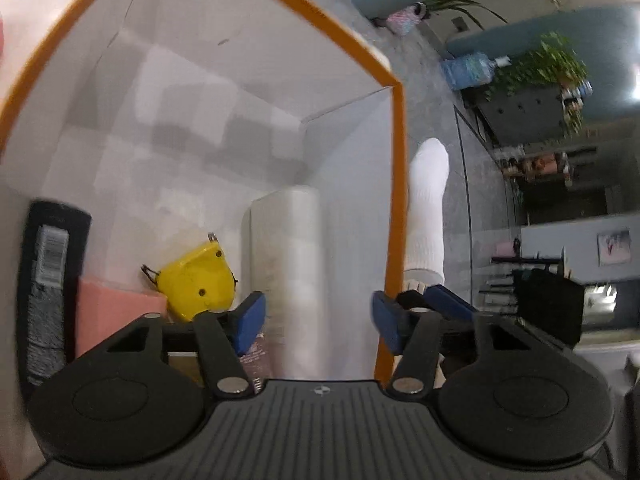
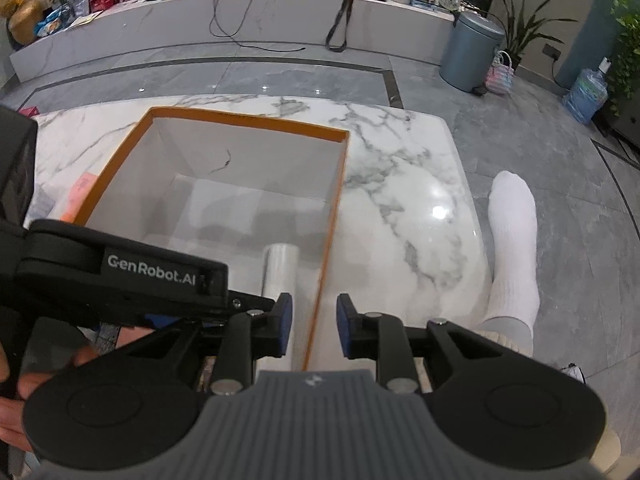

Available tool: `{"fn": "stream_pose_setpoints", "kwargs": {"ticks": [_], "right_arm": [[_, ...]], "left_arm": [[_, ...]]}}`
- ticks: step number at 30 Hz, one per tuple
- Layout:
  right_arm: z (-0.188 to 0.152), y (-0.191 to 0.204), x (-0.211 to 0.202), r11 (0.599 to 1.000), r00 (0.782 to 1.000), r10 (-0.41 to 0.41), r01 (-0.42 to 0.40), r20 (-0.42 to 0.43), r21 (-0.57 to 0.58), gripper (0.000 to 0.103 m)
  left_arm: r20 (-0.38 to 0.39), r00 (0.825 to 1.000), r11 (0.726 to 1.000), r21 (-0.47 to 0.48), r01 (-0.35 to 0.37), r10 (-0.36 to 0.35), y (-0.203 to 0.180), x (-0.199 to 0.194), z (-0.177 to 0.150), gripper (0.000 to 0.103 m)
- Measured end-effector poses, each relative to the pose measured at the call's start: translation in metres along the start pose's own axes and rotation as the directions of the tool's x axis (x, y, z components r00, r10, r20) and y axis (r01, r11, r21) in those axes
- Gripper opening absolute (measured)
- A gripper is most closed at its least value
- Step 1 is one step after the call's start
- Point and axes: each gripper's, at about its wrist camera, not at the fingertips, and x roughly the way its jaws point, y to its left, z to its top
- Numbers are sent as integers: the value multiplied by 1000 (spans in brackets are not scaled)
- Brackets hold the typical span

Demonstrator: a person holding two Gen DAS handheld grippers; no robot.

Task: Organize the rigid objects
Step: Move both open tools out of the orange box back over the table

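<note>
the left wrist view sits close over the near end of the orange-rimmed box (image 1: pixel 256 128), looking steeply down into its white inside, with floor off to the right. the right wrist view hangs a little higher beside it, facing down and across the marble desk (image 2: pixel 400 184) toward a far counter (image 2: pixel 240 12). both share the box, a white roll (image 1: pixel 288 248) inside it, a white sock (image 2: pixel 514 240) and a grey bin (image 2: pixel 472 52).

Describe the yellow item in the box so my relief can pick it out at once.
Look inside the orange-rimmed box on the marble table. At its near end, between a pink block and a white roll, sits the yellow item: the only bright yellow, hard-shelled, rounded piece there.
</note>
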Motion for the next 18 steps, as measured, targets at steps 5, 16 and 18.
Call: {"fn": "stream_pose_setpoints", "kwargs": {"ticks": [5,16,18], "right_arm": [[-4,17,1,999,1000,16,-17,-16,-49,22],[-3,59,39,984,997,2,-15,-72,-175,22],[-2,66,49,979,997,-14,-3,-82,-203,22]], "left_arm": [[52,993,986,120,-114,109,-10,-18,-9,45],[185,954,917,285,-280,234,-21,-57,-27,41],[204,949,902,313,-297,241,-21,-63,-31,40]]}}
